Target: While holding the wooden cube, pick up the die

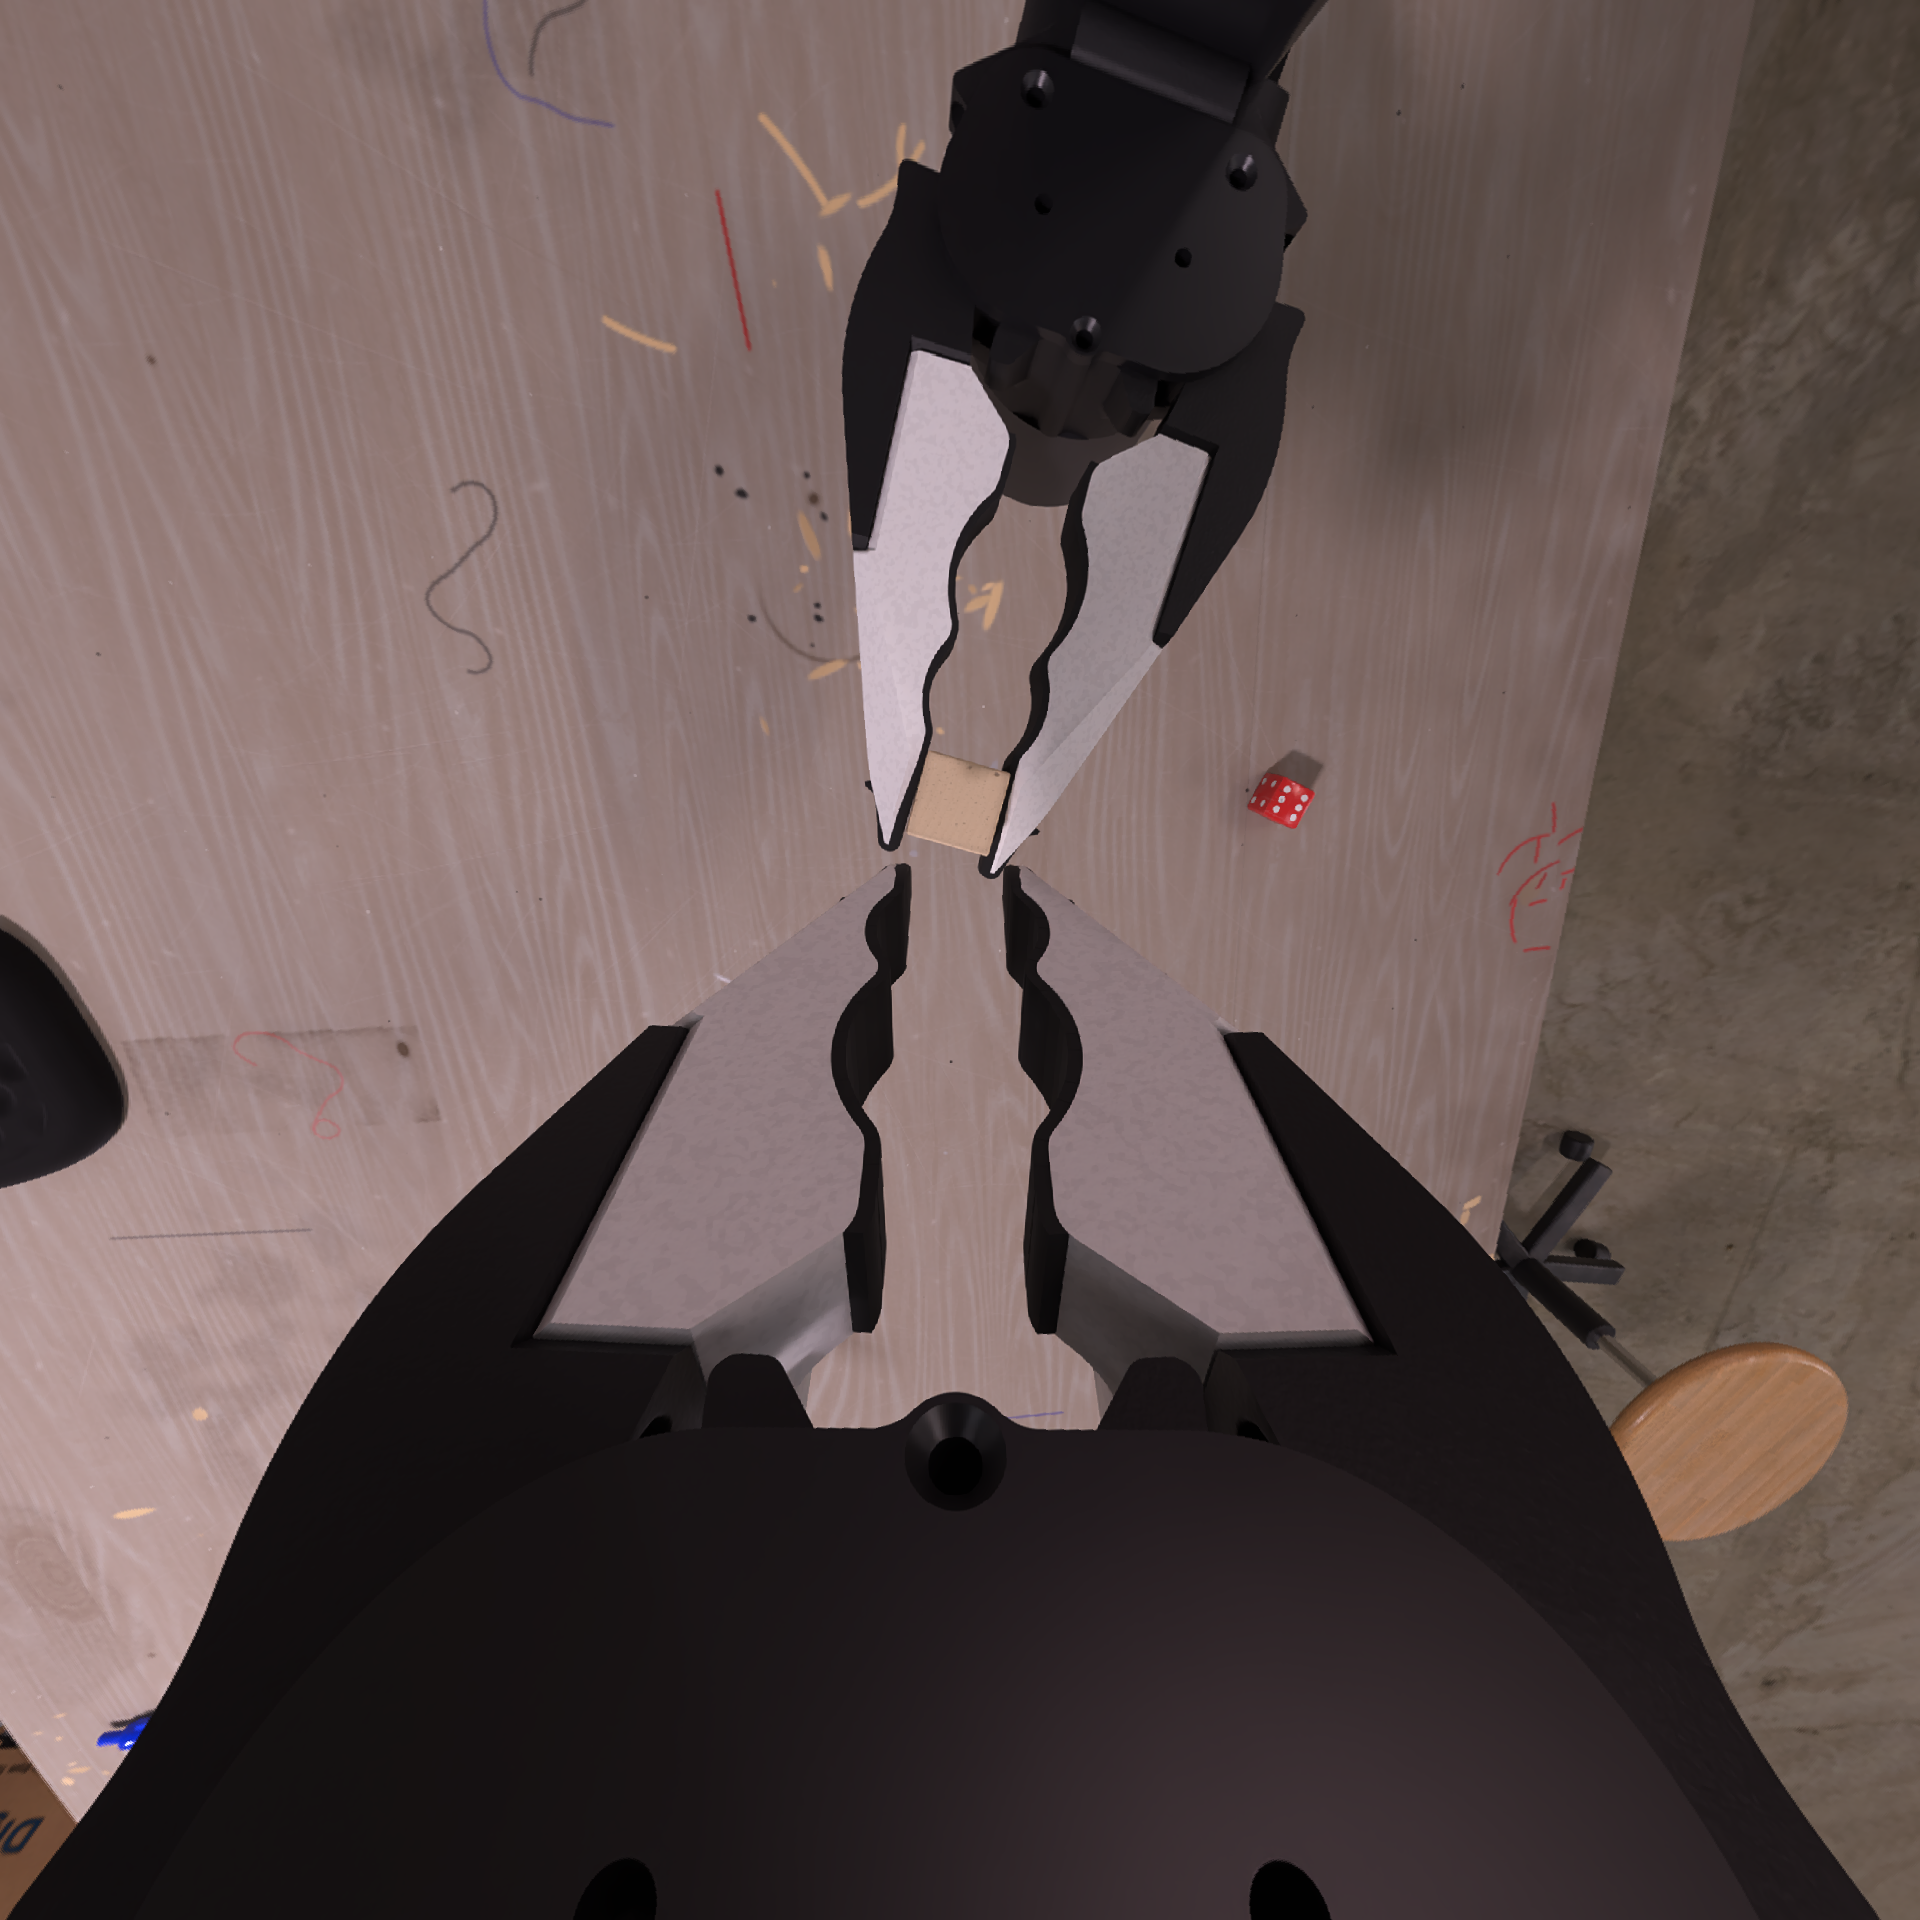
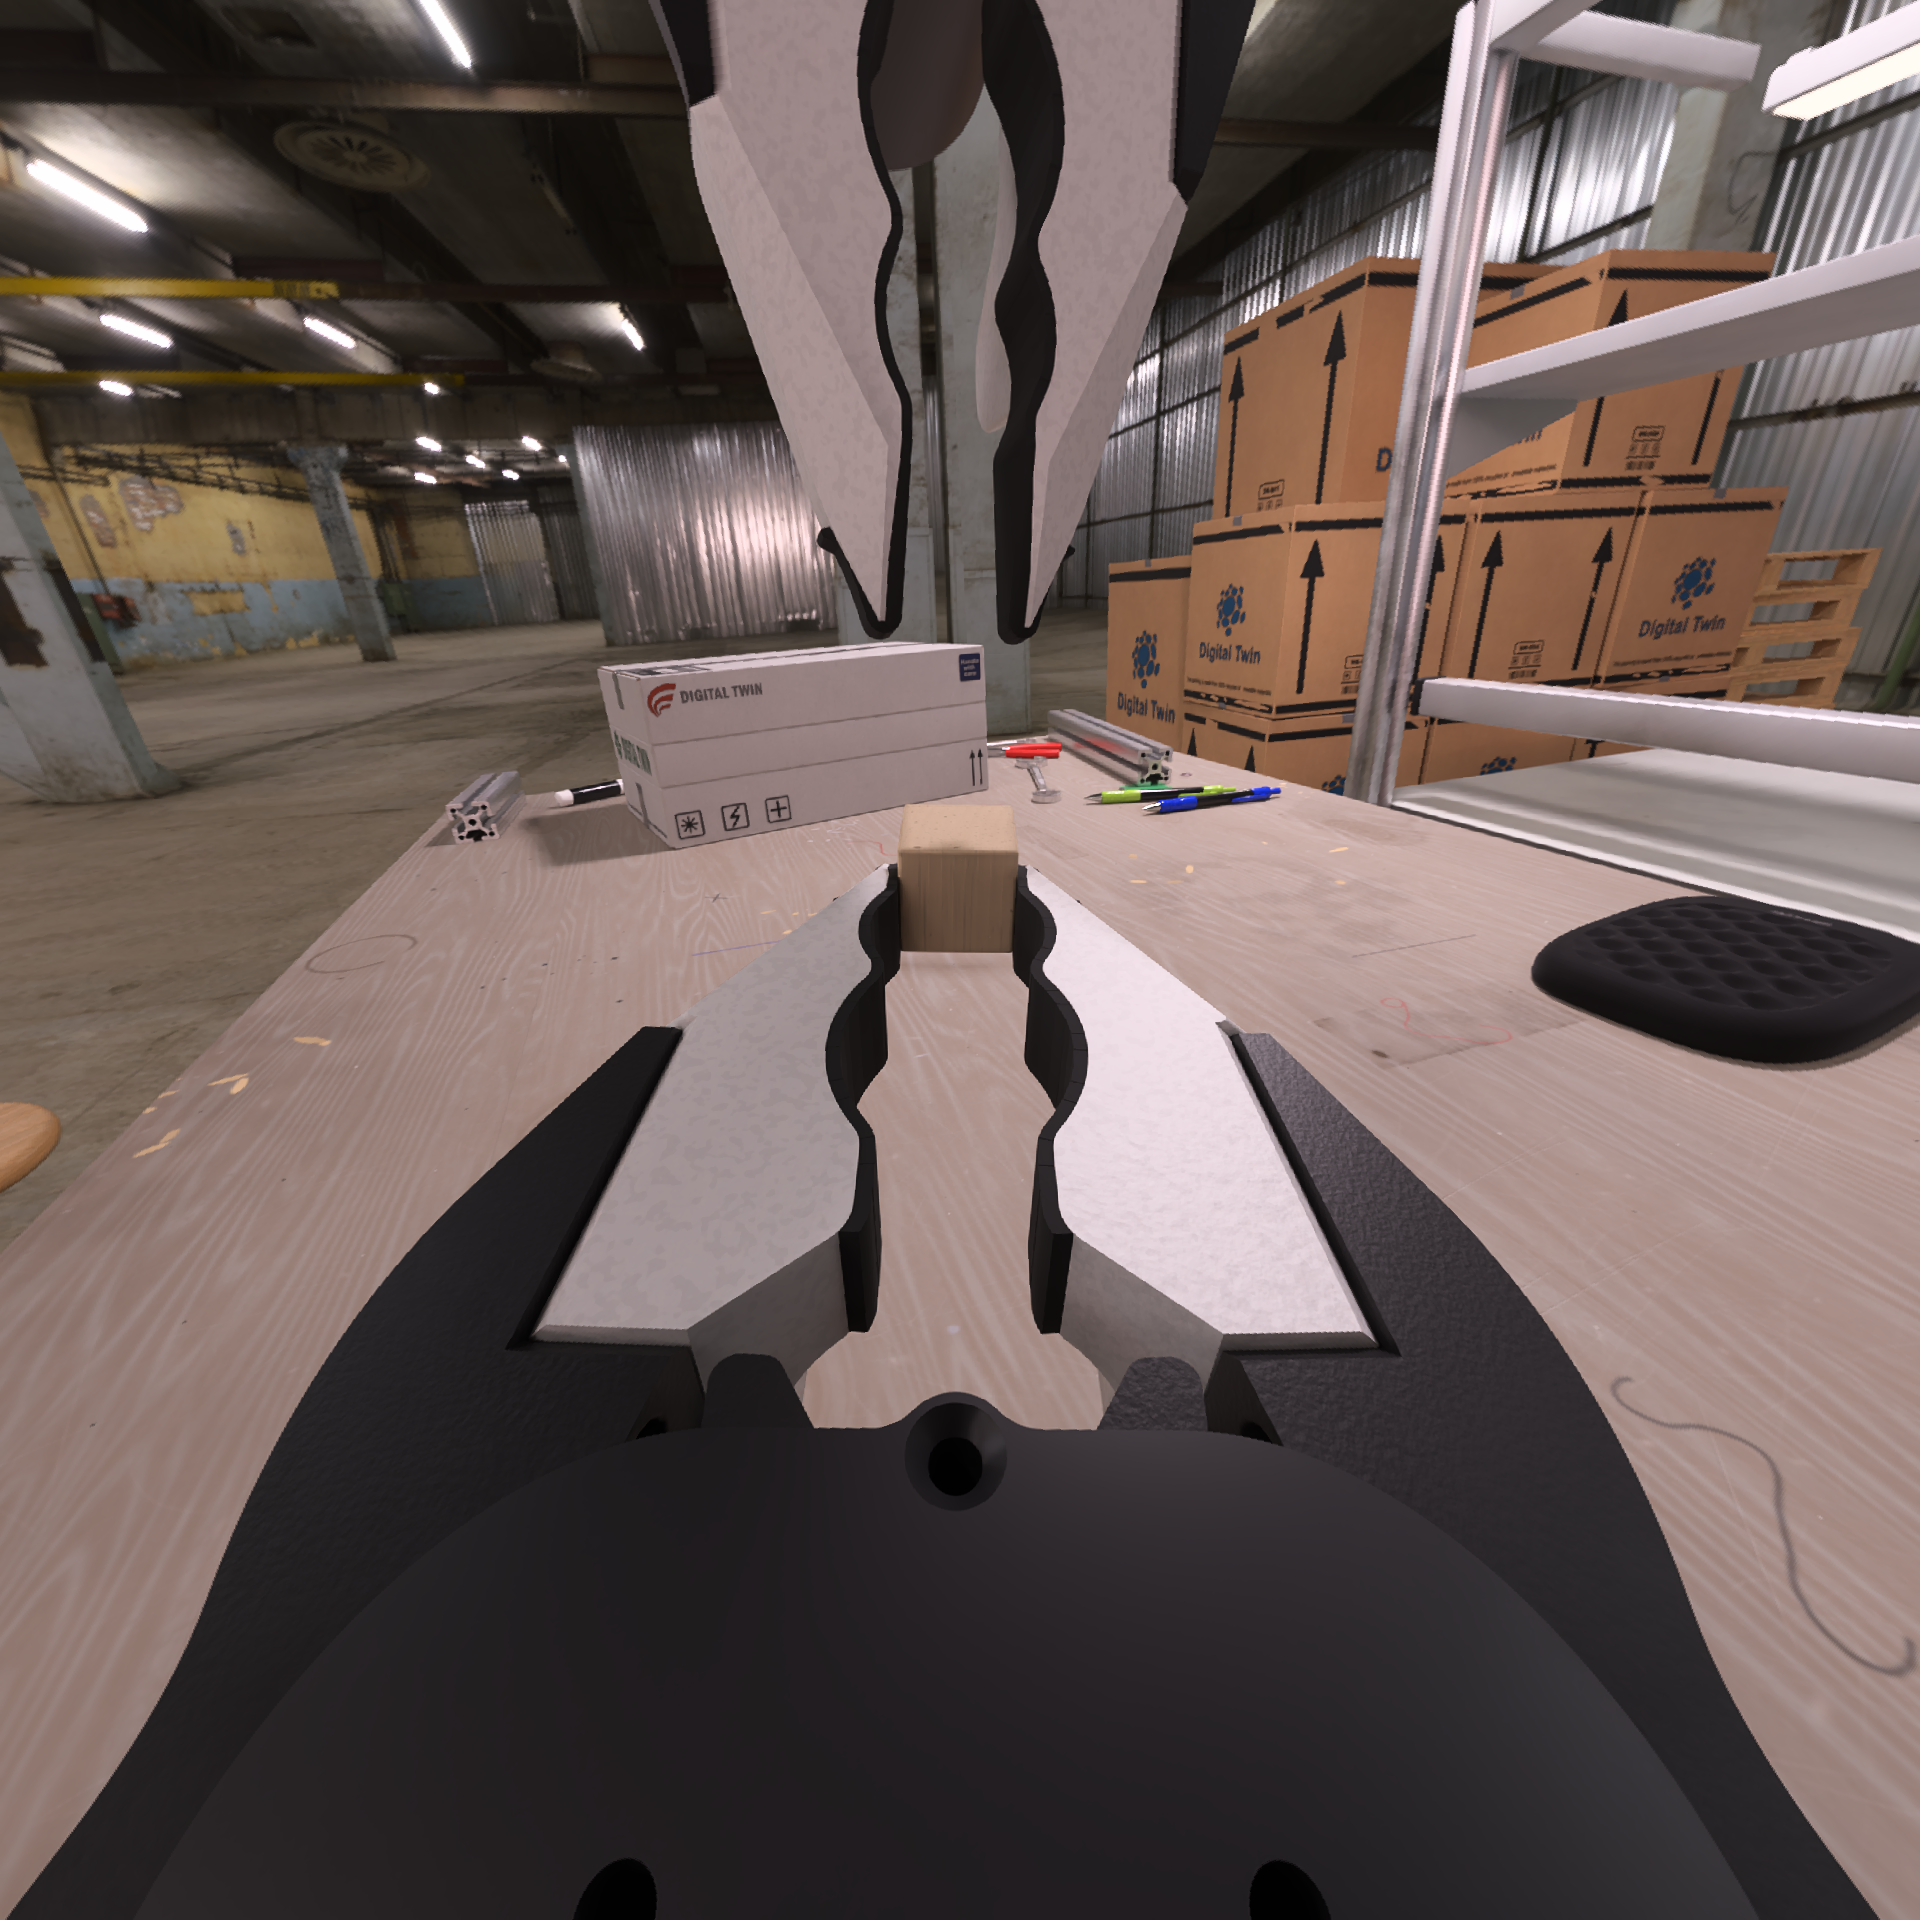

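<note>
Our right claw (image 2: 956, 883) was clamped on the wooden cube (image 2: 956, 878), its tips pressed against the cube's left and right faces, jaws narrowed to the cube's width. The cube looked to sit at, or barely above, the surface (image 2: 1351, 1195); we could not tell which. Seen from above, the same right claw (image 1: 945, 852) pinched the cube (image 1: 958, 802) at its very tips.

Our left claw (image 1: 956, 873) hung above, pointing down, jaws partly open and holding nothing, tips just beside the right claw's tips. In the right wrist view that left claw (image 2: 956, 623) hovered over the cube, apart from it.

The die (image 1: 1281, 800), red with white pips, lay on the surface well to the right of the cube, untouched.

We judged the cube grip done and the die pickup not yet begun. The next move called for shifting the left claw right, over the die, lowering it astride and closing, with the right claw's grip kept tight.
</note>
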